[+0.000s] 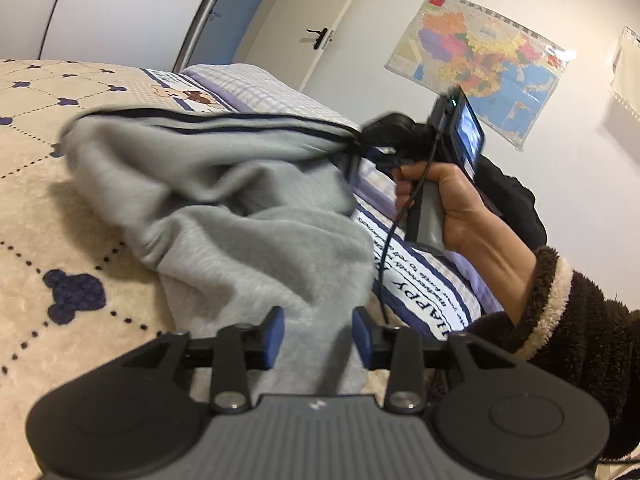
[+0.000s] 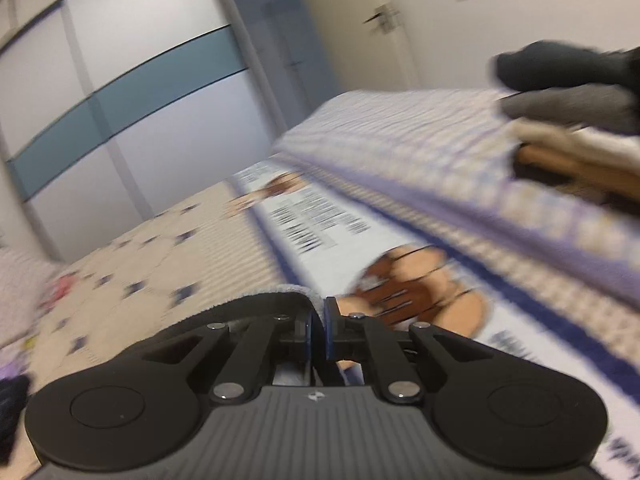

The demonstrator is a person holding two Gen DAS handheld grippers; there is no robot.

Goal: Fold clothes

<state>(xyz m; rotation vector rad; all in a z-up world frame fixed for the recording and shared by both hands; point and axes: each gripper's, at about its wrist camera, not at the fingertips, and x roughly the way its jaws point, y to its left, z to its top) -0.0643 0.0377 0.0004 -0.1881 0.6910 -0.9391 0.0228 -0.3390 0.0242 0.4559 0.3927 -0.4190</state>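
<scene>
The grey garment [image 1: 224, 216] lies bunched on the bed [image 1: 60, 208], one edge clamped in the right hand-held gripper [image 2: 318, 334] and lifted, the other end running between the parted, non-gripping pads of the left hand-held gripper [image 1: 318, 336]. With that end loose, a hard pull could drag the whole piece crooked. The cable [image 1: 394, 236] dangling nearby might snag, and a folded quilt [image 1: 256, 88] crowds the far side.

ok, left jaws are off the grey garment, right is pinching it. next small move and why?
Probably carry the right gripper across and lay its edge down. It is shut on the striped edge of the grey garment, lifted off the bed, while the left gripper stands open around the lower end, so nothing else steers the fold.
</scene>
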